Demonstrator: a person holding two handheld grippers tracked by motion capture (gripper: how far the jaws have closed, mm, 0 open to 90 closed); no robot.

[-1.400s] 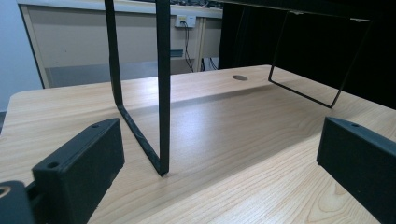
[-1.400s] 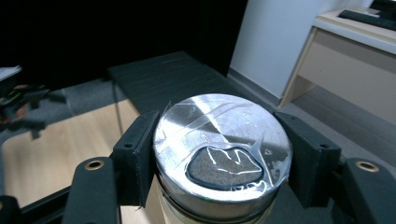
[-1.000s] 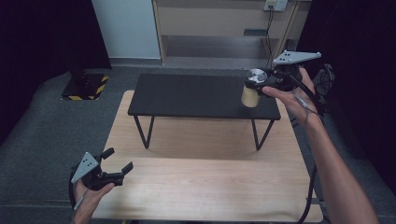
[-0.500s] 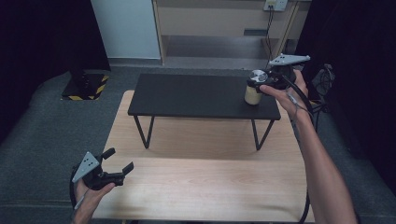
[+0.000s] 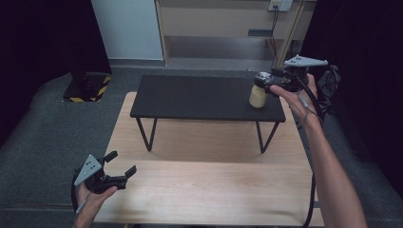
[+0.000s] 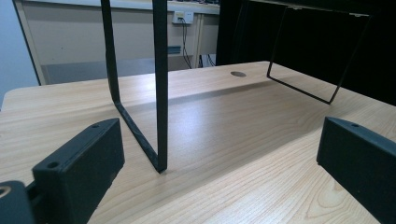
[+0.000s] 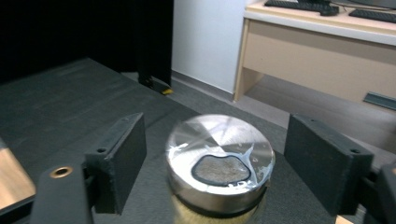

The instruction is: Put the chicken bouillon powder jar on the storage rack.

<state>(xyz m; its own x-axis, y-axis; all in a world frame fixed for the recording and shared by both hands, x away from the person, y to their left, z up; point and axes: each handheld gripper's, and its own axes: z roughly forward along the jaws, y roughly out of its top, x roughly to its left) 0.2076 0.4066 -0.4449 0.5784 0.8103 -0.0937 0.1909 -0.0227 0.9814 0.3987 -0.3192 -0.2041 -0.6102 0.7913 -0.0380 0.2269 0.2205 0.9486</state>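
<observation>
Now releasing: right tool (image 5: 262,84) jaws have just been opening, jar (image 5: 257,96) between them ungripped, standing on far black shelf (image 5: 199,97) (right end). Next: retract clear. Left tool (image 5: 119,165) open, empty.

black bench (image 5: 199,97) top bare left of can (image 5: 257,96) | can stands at right end | bench legs (image 6: 160,84) block low passage | wooden table (image 5: 209,190) front open

high: above, forward-down | gripper views: low, close | shared: black table (image 5: 199,97)
</observation>
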